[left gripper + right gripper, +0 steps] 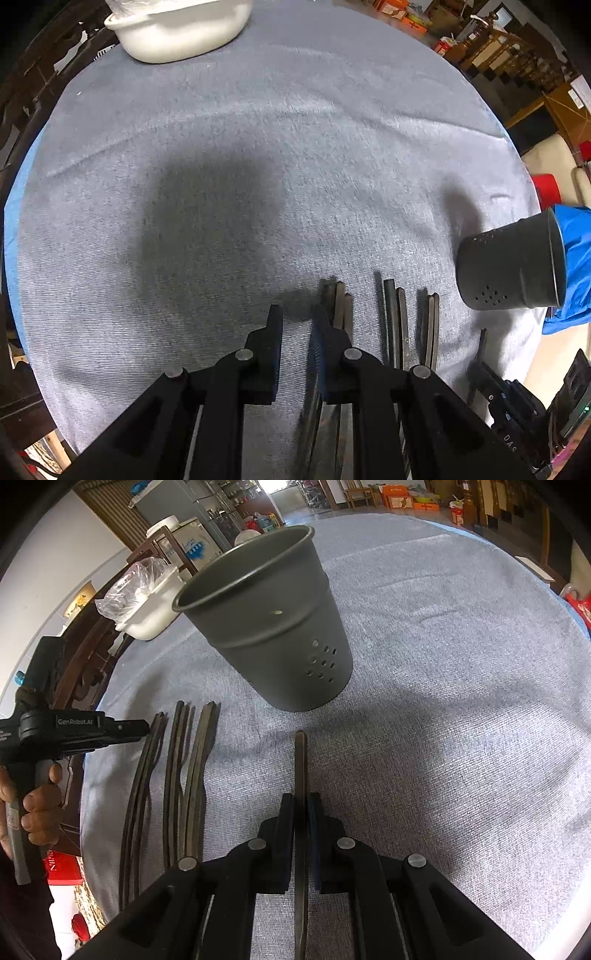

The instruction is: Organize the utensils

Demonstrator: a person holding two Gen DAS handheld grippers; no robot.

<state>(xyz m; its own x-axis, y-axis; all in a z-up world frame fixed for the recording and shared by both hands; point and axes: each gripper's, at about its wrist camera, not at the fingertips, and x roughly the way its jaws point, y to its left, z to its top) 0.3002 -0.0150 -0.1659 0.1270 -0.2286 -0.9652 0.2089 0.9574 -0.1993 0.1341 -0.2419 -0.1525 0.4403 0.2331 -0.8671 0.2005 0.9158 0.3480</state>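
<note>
My right tongs (302, 808) are pinching one dark chopstick (300, 760) that points up the worktop (443, 701) toward the grey perforated cup (273, 635), which stands upright just beyond its tip. The other chopsticks (177, 775) lie in three loose bundles on the grey cloth to the left of the held one, near the worktop's left edge. My left tongs (299, 332) hang over those bundles with a narrow gap and only cloth between the pads, and a white tub (177, 29) sits at the far edge.
</note>
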